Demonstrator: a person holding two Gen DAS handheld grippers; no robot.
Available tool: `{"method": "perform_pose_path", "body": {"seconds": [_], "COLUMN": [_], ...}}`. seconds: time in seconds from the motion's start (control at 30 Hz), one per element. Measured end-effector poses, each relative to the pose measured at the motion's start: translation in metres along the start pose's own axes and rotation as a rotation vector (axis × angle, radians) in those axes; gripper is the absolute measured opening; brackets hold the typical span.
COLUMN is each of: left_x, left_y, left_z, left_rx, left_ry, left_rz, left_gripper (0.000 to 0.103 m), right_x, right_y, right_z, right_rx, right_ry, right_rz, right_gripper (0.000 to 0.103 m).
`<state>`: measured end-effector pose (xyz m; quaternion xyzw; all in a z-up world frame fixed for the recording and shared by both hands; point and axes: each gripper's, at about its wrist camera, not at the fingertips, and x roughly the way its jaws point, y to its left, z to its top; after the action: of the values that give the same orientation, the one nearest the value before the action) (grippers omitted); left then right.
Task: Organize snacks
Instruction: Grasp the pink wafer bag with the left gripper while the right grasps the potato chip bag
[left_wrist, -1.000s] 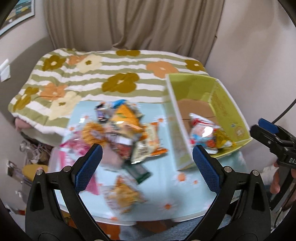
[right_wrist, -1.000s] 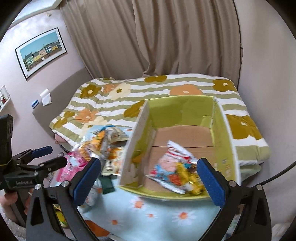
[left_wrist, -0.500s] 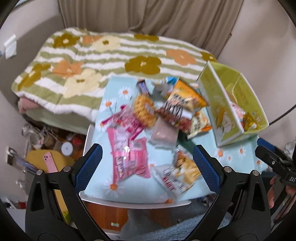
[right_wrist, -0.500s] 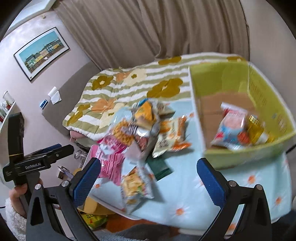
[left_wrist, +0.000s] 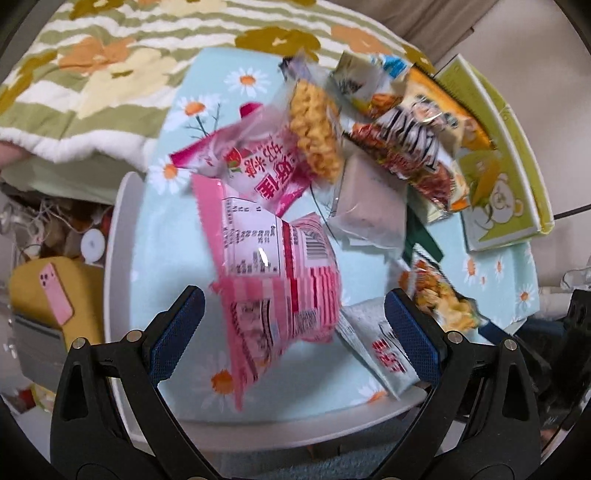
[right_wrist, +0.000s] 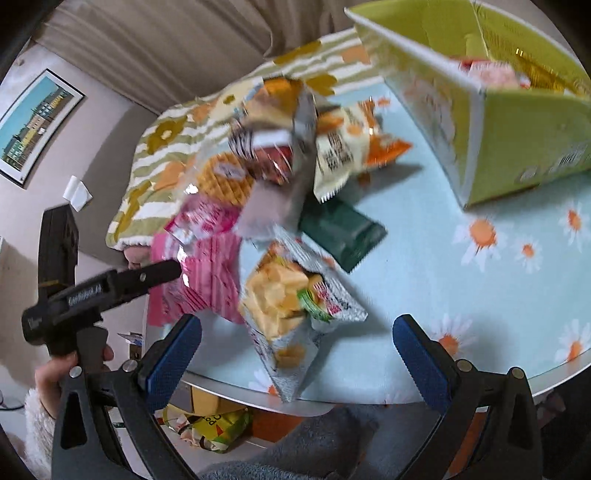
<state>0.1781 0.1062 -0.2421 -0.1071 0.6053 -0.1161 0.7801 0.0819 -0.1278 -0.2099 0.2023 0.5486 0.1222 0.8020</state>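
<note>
Left gripper (left_wrist: 293, 325) fingers spread wide, empty, straddling the pink snack bag (left_wrist: 273, 266). Right gripper (right_wrist: 297, 354) also wide open, empty, over the yellow chip bag (right_wrist: 284, 299). Both bags lie on the daisy tablecloth (right_wrist: 461, 273); green box (right_wrist: 517, 122) at its far right, floral bed (left_wrist: 92, 74) beyond.

Soft daylight, motion blur, fisheye warp

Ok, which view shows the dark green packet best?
The right wrist view: the dark green packet lies mostly exposed on the tablecloth there. In the left wrist view only a sliver shows beside the grey-wrapped snack.
</note>
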Motion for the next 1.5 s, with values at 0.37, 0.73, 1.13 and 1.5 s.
{"method": "perform_pose_path", "body": {"seconds": [0.37, 0.73, 1.13, 1.5], "left_x": [0.036, 0.025, 0.007, -0.021], "left_y": [0.004, 0.009, 0.006, -0.002], "left_z": [0.004, -0.002, -0.008, -0.010], "left_rx": [-0.011, -0.007, 0.010, 0.013], "left_ry": [0.019, -0.021, -0.053, -0.090], "left_rz": [0.020, 0.014, 0.056, 0.025], "left_gripper": [0.076, 0.059, 0.059, 0.059], "right_x": [0.033, 0.045, 0.067, 0.047], "right_y": [0.009, 0.010, 0.017, 0.028], "right_z": [-0.007, -0.004, 0.005, 0.012], "right_rx": [-0.052, -0.062, -0.082, -0.088], "right_ry": [0.015, 0.016, 0.062, 0.031], "right_rz": [0.027, 0.011, 0.007, 0.042], "right_gripper": [0.103, 0.103, 0.078, 0.062]}}
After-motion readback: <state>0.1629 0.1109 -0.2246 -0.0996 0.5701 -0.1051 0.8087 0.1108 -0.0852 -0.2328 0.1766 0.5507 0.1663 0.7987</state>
